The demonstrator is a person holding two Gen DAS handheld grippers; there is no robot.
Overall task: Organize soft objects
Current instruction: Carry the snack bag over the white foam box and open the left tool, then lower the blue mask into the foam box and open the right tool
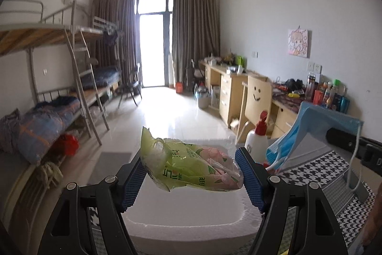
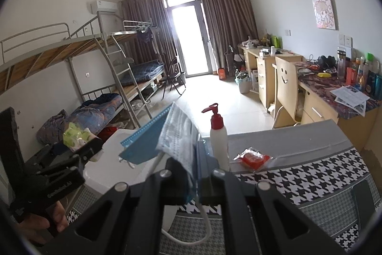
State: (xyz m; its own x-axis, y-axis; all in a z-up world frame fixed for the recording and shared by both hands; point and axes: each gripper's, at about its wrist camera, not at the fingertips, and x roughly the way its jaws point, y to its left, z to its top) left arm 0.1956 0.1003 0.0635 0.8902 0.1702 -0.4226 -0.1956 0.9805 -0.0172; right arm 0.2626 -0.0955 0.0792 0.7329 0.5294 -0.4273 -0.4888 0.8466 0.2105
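Observation:
My left gripper [image 1: 191, 173] is shut on a green and pink tissue packet [image 1: 188, 166] and holds it above a white foam box [image 1: 186, 214]. The packet also shows at the left of the right wrist view [image 2: 76, 135], with the left gripper [image 2: 88, 149] around it. My right gripper [image 2: 191, 171] is shut on a blue face mask [image 2: 174, 133] and holds it up beside the box [image 2: 112, 159]; its ear loop hangs down. The mask also shows at the right of the left wrist view [image 1: 308, 135].
A white pump bottle with a red top [image 2: 218, 135] stands on the houndstooth-covered table [image 2: 310, 173]. A red packet [image 2: 253, 158] lies right of it. Desks, a smiley-face chair [image 2: 284, 83] and bunk beds [image 2: 107, 78] stand beyond.

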